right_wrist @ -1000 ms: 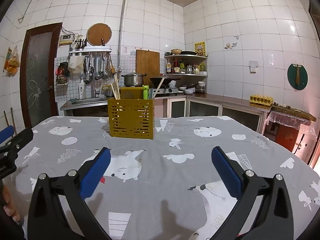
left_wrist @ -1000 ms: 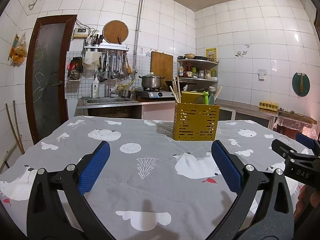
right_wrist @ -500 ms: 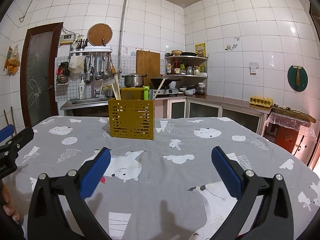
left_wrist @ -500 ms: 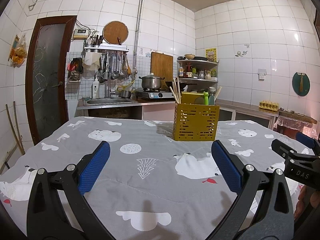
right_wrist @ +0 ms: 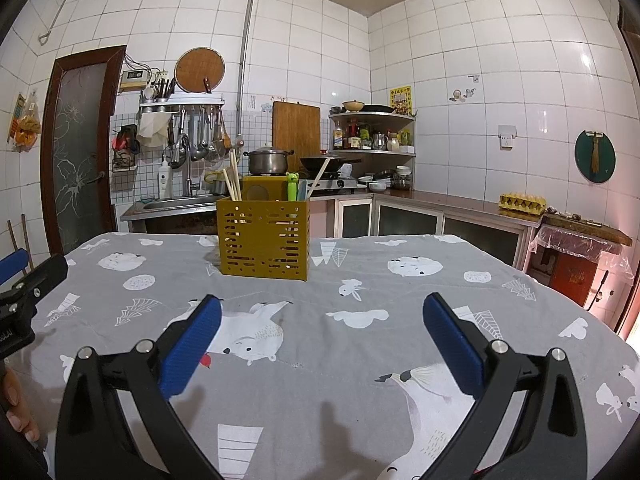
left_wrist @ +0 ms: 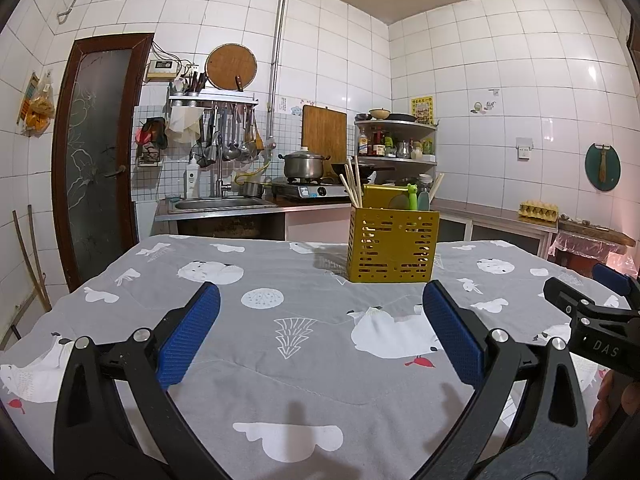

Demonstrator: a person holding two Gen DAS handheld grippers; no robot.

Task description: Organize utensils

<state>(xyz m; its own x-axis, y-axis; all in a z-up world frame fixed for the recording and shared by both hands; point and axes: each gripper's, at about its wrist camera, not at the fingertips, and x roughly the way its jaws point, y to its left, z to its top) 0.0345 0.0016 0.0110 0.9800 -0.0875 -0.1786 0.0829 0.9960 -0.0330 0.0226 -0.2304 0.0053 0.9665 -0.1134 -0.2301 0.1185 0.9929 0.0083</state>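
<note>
- Hovering low over the grey animal-print tablecloth [left_wrist: 304,364]: the left gripper [left_wrist: 320,328], blue-padded fingers [left_wrist: 188,336] spread wide apart, gripping nothing.
- Hanging likewise over the cloth on the other side: the right gripper [right_wrist: 322,334], blue pads [right_wrist: 452,344] splayed wide, clasping nothing.
- Standing upright on the cloth well beyond both grippers: the yellow perforated utensil holder [left_wrist: 394,246], ahead and a little right in the left wrist view, ahead and a little left in the right wrist view.
- Poking out of the holder's left side: pale wooden chopsticks [left_wrist: 352,188], leaning leftward.
- Sticking up on the holder's right side: a green frog-topped utensil [left_wrist: 412,198], a teal piece beside it, and one more pale stick [right_wrist: 320,178] leaning right.
- Showing at the right edge of the left wrist view: the right gripper's black frame marked "DAS", fingertips of a hand [left_wrist: 616,404] curling beneath it.
- Lining the tiled wall behind the table: a steel sink [left_wrist: 218,204], hanging ladles [left_wrist: 230,136], a lidded pot [left_wrist: 304,164] on a stove, a wooden cutting board [left_wrist: 324,132], a corner shelf [left_wrist: 396,140] of bottles, an egg tray [left_wrist: 538,210] on the counter.
</note>
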